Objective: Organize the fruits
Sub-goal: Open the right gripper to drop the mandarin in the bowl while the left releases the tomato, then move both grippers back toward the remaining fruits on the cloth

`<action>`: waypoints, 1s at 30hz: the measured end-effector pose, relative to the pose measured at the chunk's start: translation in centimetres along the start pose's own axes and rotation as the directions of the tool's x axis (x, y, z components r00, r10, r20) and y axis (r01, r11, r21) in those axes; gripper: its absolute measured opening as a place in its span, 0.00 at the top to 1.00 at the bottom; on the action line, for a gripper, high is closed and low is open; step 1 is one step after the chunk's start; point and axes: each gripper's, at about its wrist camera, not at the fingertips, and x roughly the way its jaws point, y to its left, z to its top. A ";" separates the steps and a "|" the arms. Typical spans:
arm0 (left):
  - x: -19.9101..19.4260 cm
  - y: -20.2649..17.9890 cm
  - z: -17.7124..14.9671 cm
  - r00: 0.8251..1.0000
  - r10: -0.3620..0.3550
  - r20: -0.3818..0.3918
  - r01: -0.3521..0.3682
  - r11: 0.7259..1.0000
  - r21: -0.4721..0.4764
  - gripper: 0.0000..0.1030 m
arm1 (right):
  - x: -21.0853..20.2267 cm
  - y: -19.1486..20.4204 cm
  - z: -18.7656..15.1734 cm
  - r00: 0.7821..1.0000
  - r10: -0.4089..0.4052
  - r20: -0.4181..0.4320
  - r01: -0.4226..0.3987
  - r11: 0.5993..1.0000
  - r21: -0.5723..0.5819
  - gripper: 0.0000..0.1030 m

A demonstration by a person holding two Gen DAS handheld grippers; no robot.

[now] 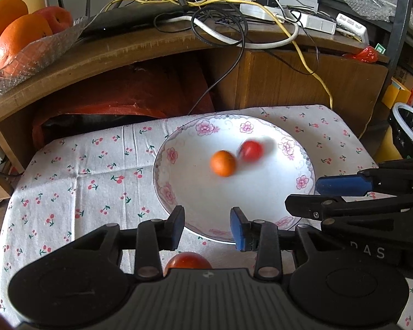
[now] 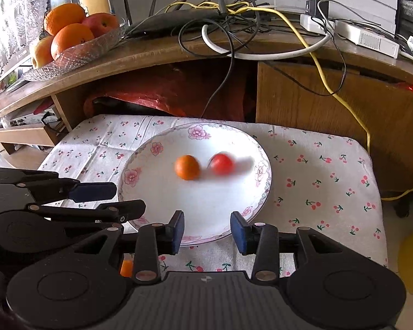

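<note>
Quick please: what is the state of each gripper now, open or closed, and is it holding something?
Left gripper: open, holding nothing.
Right gripper: open, holding nothing.

Curved wooden desk [image 2: 179, 52], tangled cables [image 2: 234, 27], red bundle [image 2: 173, 93] beneath, daylight

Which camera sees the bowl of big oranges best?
The right wrist view: the glass fruit bowl sits whole on the shelf, with oranges and apples showing. The left wrist view catches it only at the picture's left edge, partly cut off.
</note>
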 end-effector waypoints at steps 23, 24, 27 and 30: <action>-3.3 0.5 -2.3 0.999 -0.032 -0.005 0.032 0.998 0.060 0.57 | -2.1 1.8 -1.8 0.998 0.053 -0.032 -0.055 0.997 -0.051 0.66; -3.5 0.5 -2.5 1.000 -0.030 -0.008 0.030 0.997 0.066 0.57 | -2.0 2.1 -1.9 0.998 0.055 -0.039 -0.057 0.997 -0.058 0.66; -4.0 0.8 -3.0 0.999 -0.037 -0.016 0.038 0.997 0.069 0.57 | -2.0 2.7 -2.3 0.997 0.059 -0.057 -0.064 0.995 -0.076 0.66; -4.5 1.1 -3.5 0.998 -0.054 -0.017 0.055 0.996 0.071 0.57 | -2.0 3.1 -2.8 0.995 0.067 -0.071 -0.073 0.993 -0.089 0.66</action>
